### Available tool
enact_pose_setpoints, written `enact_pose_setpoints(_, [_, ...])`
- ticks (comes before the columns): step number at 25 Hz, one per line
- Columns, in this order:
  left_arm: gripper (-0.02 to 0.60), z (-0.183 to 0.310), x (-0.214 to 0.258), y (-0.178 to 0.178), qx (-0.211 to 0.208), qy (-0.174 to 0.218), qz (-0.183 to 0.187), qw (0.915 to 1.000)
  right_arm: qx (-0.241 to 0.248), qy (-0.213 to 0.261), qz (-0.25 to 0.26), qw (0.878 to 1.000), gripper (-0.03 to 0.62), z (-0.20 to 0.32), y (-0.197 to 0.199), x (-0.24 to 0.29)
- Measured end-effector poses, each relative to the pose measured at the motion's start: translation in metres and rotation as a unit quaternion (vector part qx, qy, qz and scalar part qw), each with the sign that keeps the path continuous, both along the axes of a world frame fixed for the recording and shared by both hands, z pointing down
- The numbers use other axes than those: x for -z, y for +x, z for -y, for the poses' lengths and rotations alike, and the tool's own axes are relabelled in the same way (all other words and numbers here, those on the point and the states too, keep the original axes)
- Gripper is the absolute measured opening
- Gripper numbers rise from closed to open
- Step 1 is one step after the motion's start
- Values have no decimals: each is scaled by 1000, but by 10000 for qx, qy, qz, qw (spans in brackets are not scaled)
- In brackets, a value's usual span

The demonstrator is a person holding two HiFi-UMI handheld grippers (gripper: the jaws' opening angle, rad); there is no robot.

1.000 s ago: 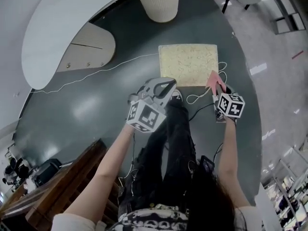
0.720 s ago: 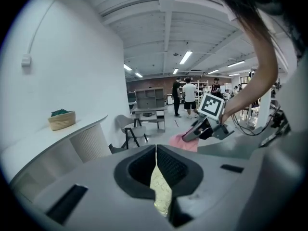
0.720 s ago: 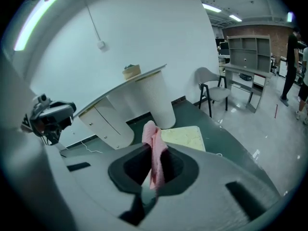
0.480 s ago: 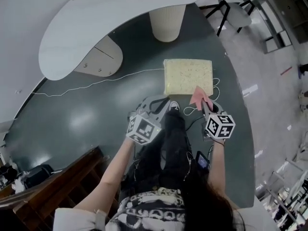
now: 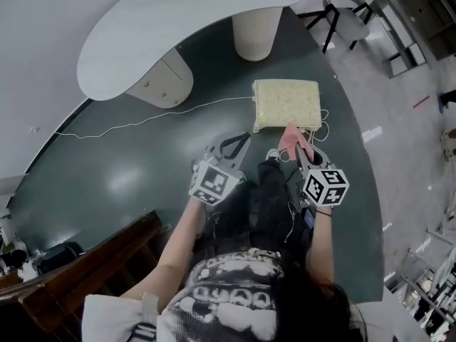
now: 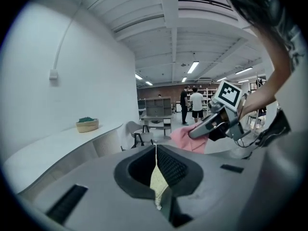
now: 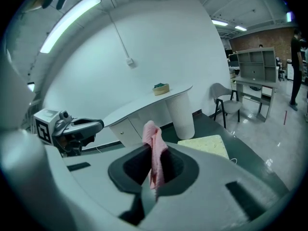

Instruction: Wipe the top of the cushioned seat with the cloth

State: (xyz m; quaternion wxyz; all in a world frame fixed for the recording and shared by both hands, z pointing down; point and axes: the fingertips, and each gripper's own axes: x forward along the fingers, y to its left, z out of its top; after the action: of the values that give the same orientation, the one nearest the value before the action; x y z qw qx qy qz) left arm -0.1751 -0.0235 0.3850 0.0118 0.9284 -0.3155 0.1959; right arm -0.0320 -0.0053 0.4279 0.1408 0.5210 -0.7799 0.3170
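Observation:
The cushioned seat (image 5: pixel 286 104) is a pale yellow speckled square on the dark floor, also seen in the right gripper view (image 7: pixel 204 145). A pink cloth (image 5: pixel 292 140) hangs bunched just short of the seat's near edge, off the cushion. My right gripper (image 5: pixel 299 152) is shut on it; the cloth (image 7: pixel 153 138) sticks up between the jaws of this gripper (image 7: pixel 154 150). My left gripper (image 5: pixel 244 137) is to the left of the seat, shut with nothing held (image 6: pixel 155 148). From it I see the cloth (image 6: pixel 185 138) at the tip of the right gripper (image 6: pixel 199 130).
A curved white counter (image 5: pixel 164 27) on a ribbed column (image 5: pixel 255 30) stands behind the seat, with a basket (image 7: pixel 160 88) on it. A white cable (image 5: pixel 142 123) trails over the floor. A chair (image 5: pixel 342 20) is at the back right, dark wooden furniture (image 5: pixel 85 276) at the near left. People (image 6: pixel 192 102) stand far off.
The right gripper has drawn the cloth back from the seat's near right corner to just in front of the seat. The seat looks farther away. The left gripper stays shut.

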Motion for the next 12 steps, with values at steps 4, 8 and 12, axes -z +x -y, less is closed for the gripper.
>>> enact_pose_setpoints(4, [6,-13,6,-6,29,-54,-124,9999,24,22,-102,9999,12,-16,-7,13])
enact_pose_setpoints(8, [7,-27,11,-4,-12,-49,-176,9998,53,63,-142,9999,12,-33,-10,24])
enact_pose_setpoints(12, [7,-44,12,3,-167,-70,-177,9997,46,80,-128,9999,12,-47,-11,29])
